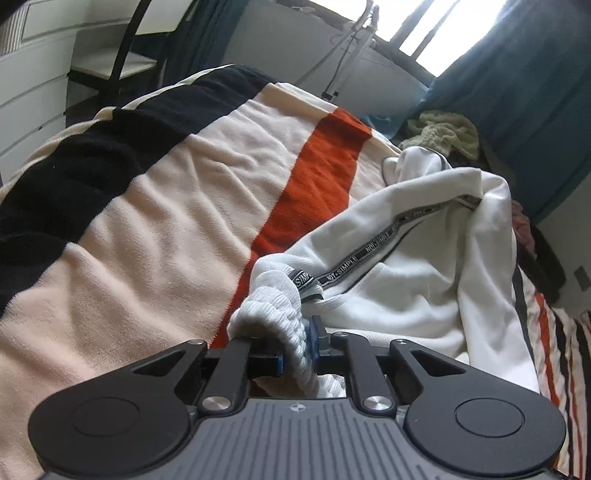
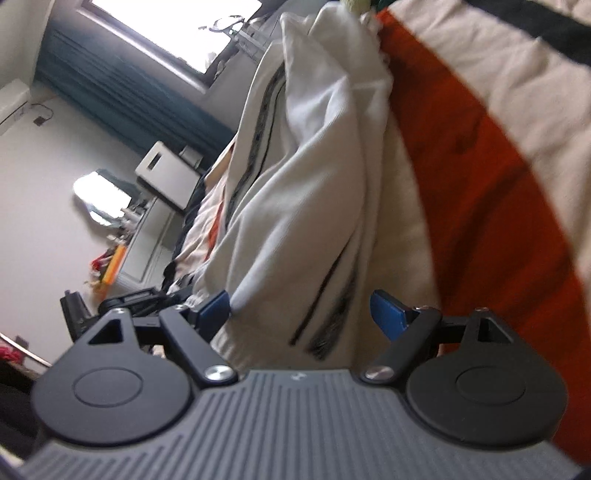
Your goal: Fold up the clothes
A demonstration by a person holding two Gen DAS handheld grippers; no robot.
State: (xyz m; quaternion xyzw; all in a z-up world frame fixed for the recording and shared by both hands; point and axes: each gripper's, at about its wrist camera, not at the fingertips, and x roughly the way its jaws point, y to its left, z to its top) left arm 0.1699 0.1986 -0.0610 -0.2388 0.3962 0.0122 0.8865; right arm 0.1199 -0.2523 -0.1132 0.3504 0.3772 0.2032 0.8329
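A white garment (image 1: pixel 413 266) with a black lettered stripe lies crumpled on a striped blanket (image 1: pixel 155 206) in the left wrist view. My left gripper (image 1: pixel 297 352) is shut on the garment's ribbed white cuff (image 1: pixel 273 314), which bulges up between the blue pads. In the right wrist view the same white garment (image 2: pixel 295 206) runs away from the camera in folds. My right gripper (image 2: pixel 301 314) stands open, its blue pads (image 2: pixel 386 314) wide apart, with the near edge of the cloth lying between them and no pad pressing on it.
The blanket (image 2: pixel 480 155) has cream, orange and black bands. A pale green cloth (image 1: pixel 443 133) lies heaped at the bed's far end by teal curtains (image 1: pixel 535 92). White drawers (image 1: pixel 33 96) stand at left. A cabinet (image 2: pixel 147 236) and a window (image 2: pixel 173 26) show beyond the bed.
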